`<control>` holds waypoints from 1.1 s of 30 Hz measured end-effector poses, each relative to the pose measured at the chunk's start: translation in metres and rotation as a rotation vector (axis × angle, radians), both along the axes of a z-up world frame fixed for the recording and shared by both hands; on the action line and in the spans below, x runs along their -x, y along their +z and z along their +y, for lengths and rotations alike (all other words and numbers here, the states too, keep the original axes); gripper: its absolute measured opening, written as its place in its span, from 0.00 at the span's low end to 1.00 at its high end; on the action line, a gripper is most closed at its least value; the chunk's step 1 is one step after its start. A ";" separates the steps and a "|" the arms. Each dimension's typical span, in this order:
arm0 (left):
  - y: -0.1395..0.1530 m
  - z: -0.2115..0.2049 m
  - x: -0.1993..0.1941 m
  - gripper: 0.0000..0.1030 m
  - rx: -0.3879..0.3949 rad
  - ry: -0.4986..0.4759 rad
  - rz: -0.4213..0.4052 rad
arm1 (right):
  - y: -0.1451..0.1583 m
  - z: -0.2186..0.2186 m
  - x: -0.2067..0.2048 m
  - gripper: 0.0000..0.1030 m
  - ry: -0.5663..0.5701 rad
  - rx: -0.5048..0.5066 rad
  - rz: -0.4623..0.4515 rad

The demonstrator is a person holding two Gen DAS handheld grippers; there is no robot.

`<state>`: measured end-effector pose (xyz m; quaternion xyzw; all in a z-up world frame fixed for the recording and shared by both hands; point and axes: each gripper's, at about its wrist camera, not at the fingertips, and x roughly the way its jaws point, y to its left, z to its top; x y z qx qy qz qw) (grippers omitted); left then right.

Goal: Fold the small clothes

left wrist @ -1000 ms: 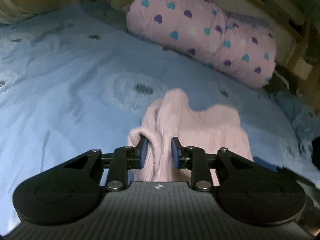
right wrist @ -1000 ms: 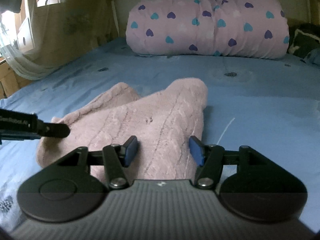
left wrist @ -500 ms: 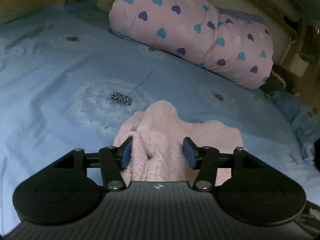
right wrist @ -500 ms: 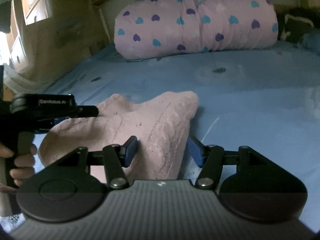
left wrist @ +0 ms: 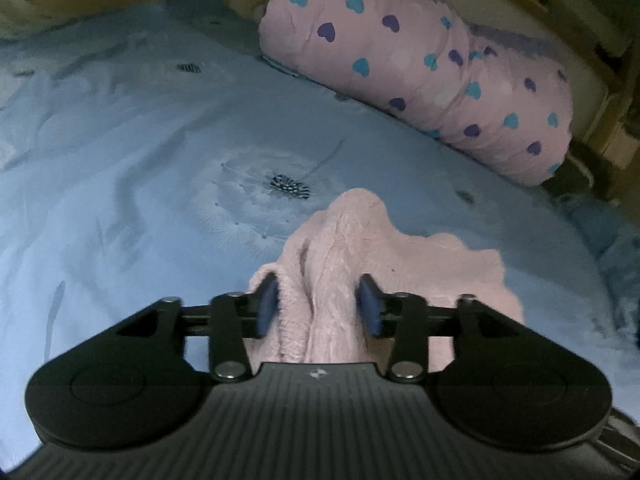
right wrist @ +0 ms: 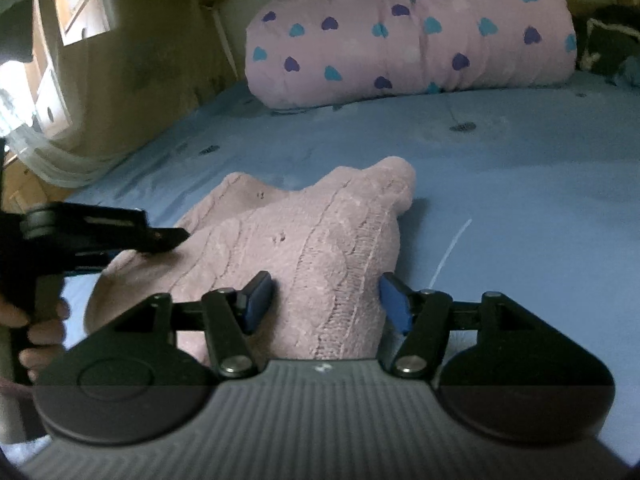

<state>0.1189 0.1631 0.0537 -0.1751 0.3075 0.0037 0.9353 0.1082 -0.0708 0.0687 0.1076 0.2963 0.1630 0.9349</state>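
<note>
left tongs (left wrist: pixel 318 306): parted, blue pads either side of a bunched ridge of knit, not pressed shut on it; contact hard to judge. Seen from the right wrist view (right wrist: pixel 160 236), blurred, tip at the garment's left edge.
right tongs (right wrist: pixel 326 304): wide open, straddling the garment's near end, gripping nothing.
pink knit garment (right wrist: pixel 304 240): lying on the bed sheet (left wrist: pixel 140 160), two rounded lobes pointing away; near edge hidden behind both tool bodies.
person's hand (right wrist: pixel 36 332): fingers only, cut off at frame edge.
heart-print pillow (right wrist: pixel 408 36): far end of bed, well apart from garment.
dark item (right wrist: pixel 608 40): right of pillow, unclear.
</note>
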 end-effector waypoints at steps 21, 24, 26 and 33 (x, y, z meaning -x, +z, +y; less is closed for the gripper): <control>-0.019 0.006 0.025 0.87 0.093 -0.105 0.108 | 0.000 -0.017 0.026 0.67 -0.094 -0.135 0.098; -0.025 0.007 0.020 0.90 0.126 -0.135 0.139 | -0.003 -0.014 0.021 0.67 -0.089 -0.149 0.109; -0.029 0.004 0.016 0.91 0.138 -0.153 0.164 | -0.007 -0.011 0.018 0.68 -0.084 -0.158 0.122; -0.039 -0.001 0.006 0.95 0.141 -0.180 0.173 | -0.022 -0.007 0.004 0.75 -0.057 -0.214 0.169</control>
